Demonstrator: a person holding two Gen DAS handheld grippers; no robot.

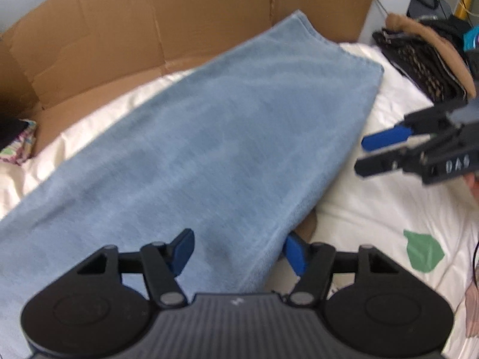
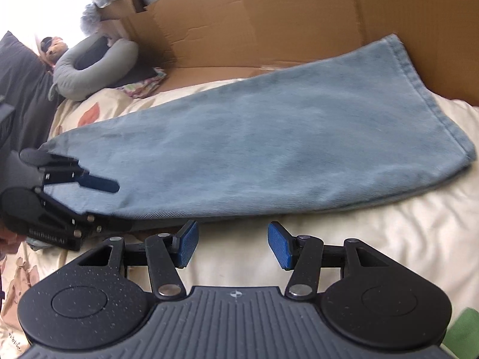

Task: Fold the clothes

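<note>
Left claw: we see our left claw [image 1: 238, 249] with its jaws apart, straddling the near edge of the jeans [image 1: 209, 149]; one blue pad [image 1: 182, 251] sits over the denim, the other off its edge, and neither visibly presses on the cloth.
Right claw: we see our right claw [image 2: 236, 245] standing open over bare bedding, nothing between its pads, just beside the long lower edge of the jeans [image 2: 254, 149].
Jeans: we find the light blue denim laid flat and lengthwise on the bed, folded leg on leg, the stitched hem end [image 2: 425, 95] reaching onto the cardboard.
Bed: we see a cream cover [image 2: 374, 233] with coloured leaf prints under the jeans.
Cardboard box: we see a flattened brown box [image 1: 149, 30] propped along the far side of the bed, its flaps open; it holds nothing we can make out.
Pile: we see dark and tan clothes [image 1: 425, 56] heaped past the hem end, well apart from the jeans.
Pillow: we see a grey neck pillow [image 2: 92, 65] at the other end of the bed.
</note>
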